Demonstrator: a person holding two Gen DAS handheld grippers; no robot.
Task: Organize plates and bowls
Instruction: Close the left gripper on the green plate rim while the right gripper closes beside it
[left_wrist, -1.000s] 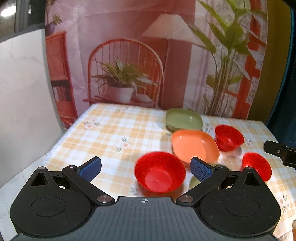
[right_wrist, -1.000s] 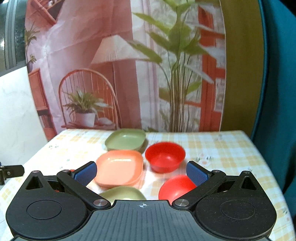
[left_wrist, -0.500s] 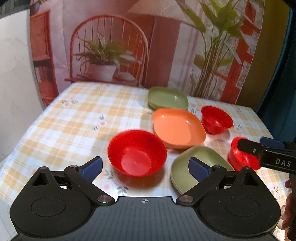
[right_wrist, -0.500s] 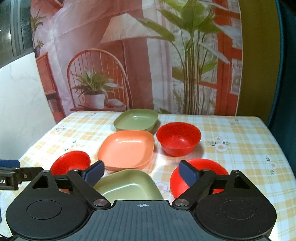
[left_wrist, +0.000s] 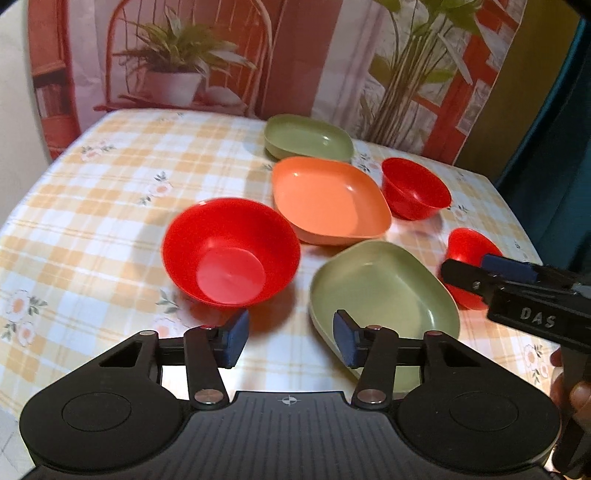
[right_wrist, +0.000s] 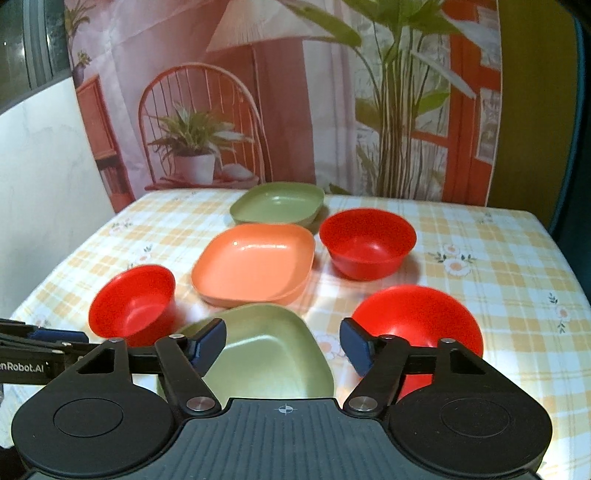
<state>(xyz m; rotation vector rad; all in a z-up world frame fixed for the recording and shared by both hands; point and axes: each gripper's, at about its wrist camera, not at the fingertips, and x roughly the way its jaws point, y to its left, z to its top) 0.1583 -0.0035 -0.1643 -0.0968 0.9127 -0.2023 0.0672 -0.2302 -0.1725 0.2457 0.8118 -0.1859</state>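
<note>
Claws (left_wrist: 290, 341) (right_wrist: 282, 347) both agape, held level above near green plate (left_wrist: 380, 291).

Taking the near green plate (right_wrist: 266, 354) as the landmark: in the right wrist view its closest edge is hidden under the body of the right hand-held gripper (right_wrist: 282, 345), and its left corner sits behind that gripper's left pad. The red bowl (right_wrist: 417, 325) just right of the plate has its near side covered by the right finger linkage. Left of the plate, the left hand-held gripper (right_wrist: 55, 338) is cut off by the picture's edge, so its opening cannot be read there. In the left wrist view, the small red bowl (left_wrist: 467, 247) right of the plate is partly hidden behind the right hand-held gripper's fingers, and the desk (left_wrist: 92, 192) is cut off by the frame's left edge.
</note>
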